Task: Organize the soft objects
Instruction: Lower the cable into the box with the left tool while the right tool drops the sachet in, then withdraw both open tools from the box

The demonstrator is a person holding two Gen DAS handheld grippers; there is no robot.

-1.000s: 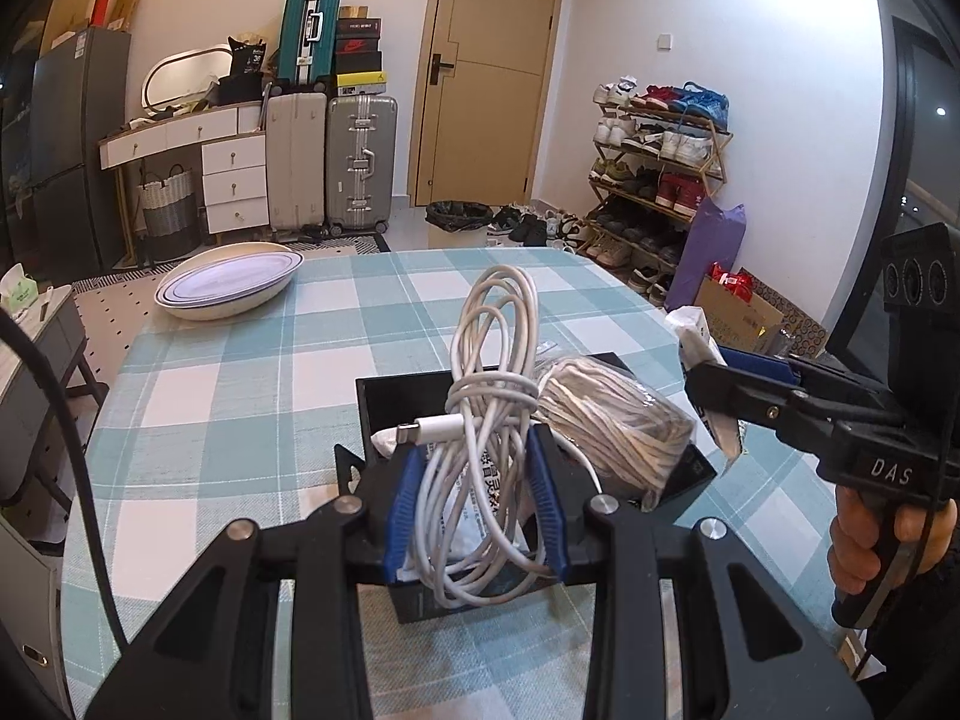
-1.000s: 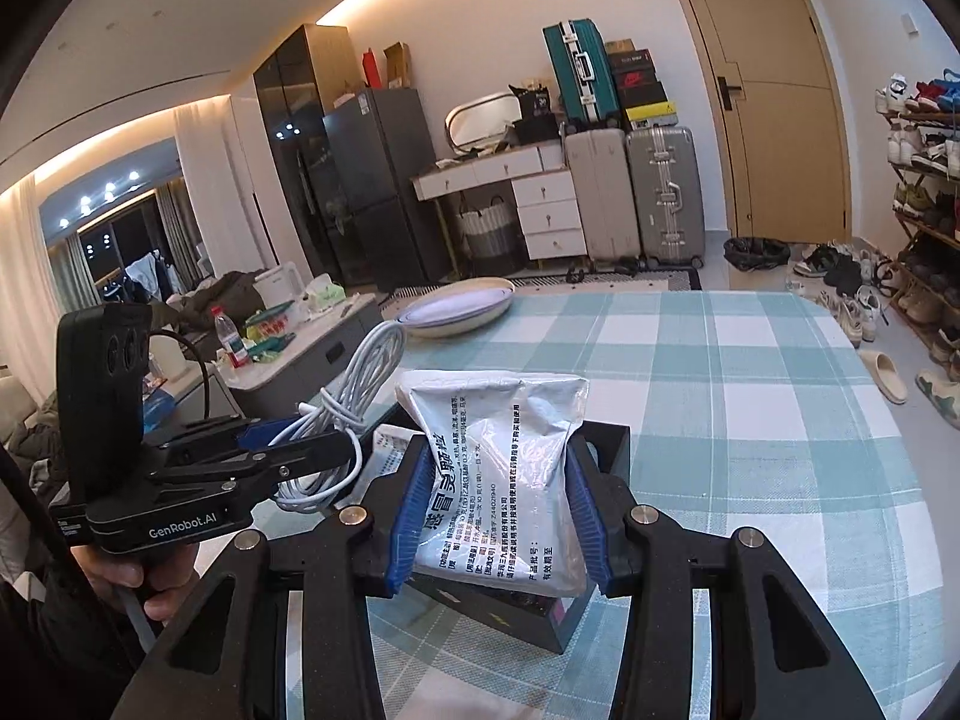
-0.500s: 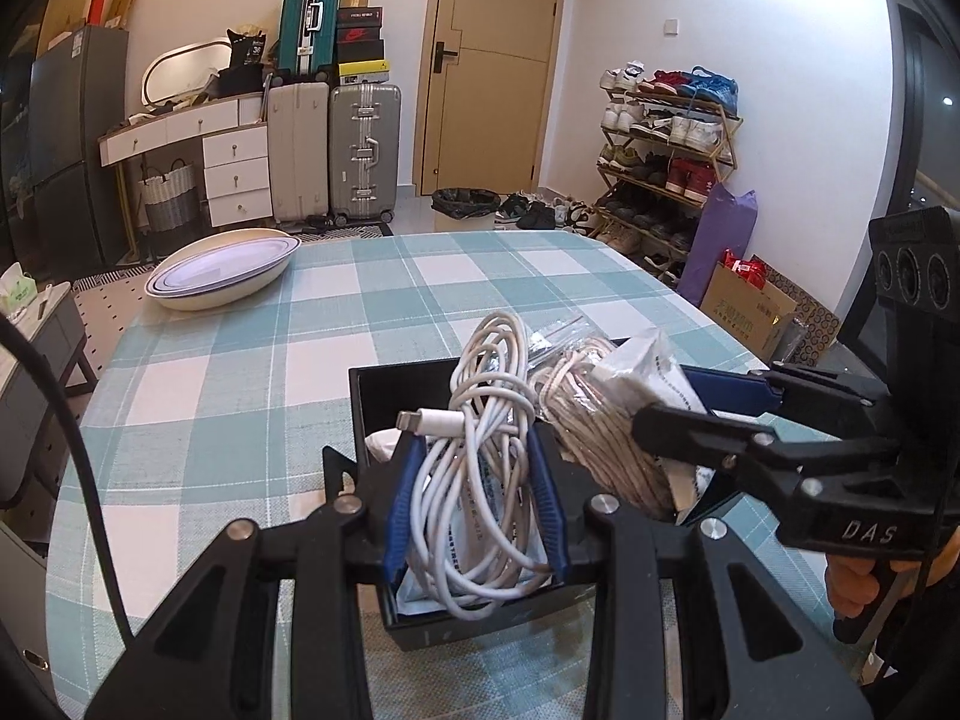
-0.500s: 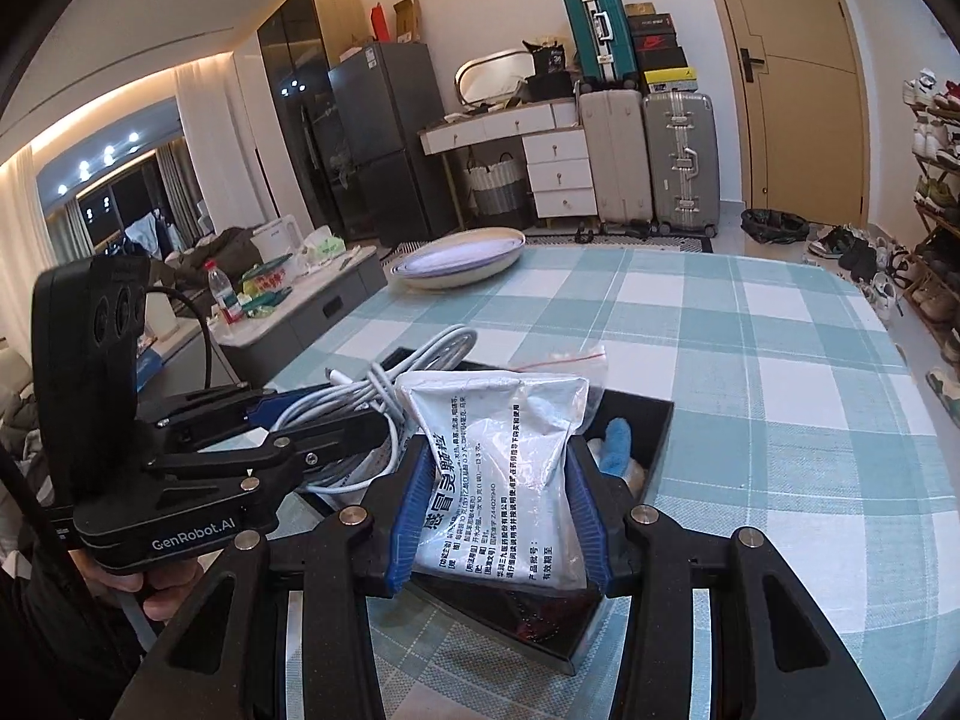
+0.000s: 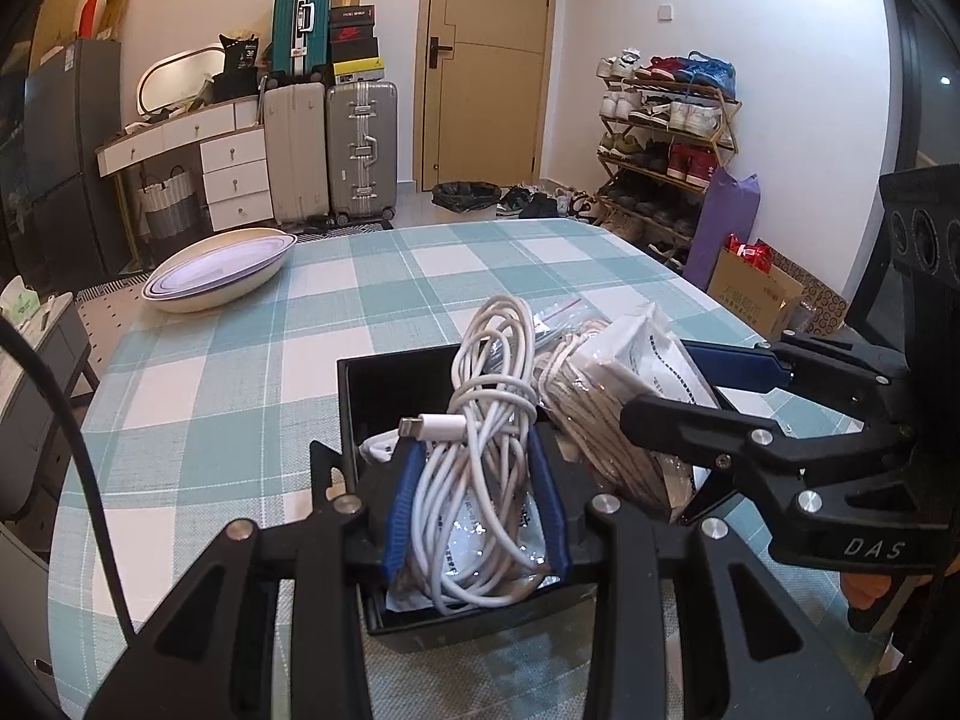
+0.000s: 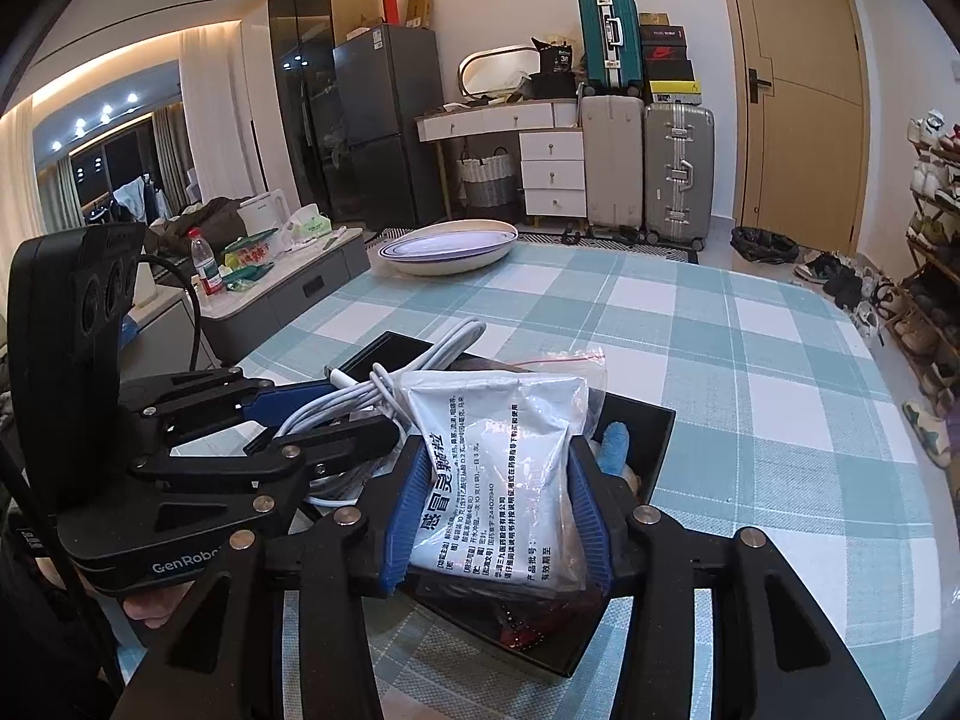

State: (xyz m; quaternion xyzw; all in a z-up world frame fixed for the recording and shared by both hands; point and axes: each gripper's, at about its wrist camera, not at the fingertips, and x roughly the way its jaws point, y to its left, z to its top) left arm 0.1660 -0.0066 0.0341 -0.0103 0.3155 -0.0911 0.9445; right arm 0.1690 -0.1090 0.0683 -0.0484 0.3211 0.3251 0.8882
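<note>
- Two grippers are closed on loads over the black box [image 5: 390,384]: the left gripper [image 5: 477,504] is clamped on a coiled white cable [image 5: 489,420], the right gripper [image 6: 498,510] on a white sachet [image 6: 498,480] in a clear zip bag.
- Loose cable loops hang outside the left pads; if released unevenly, a loop may be caught on a finger and the coil dragged back out.
- The sachet's slick film may be squeezed out of the pads under a tighter grip.
- The two grippers are crowded together at the box, so a collision is likely if both are lowered together.
- A bagged rope bundle [image 5: 591,420] already fills the box, which could be tipped or overfilled on the checked table [image 6: 750,360].
</note>
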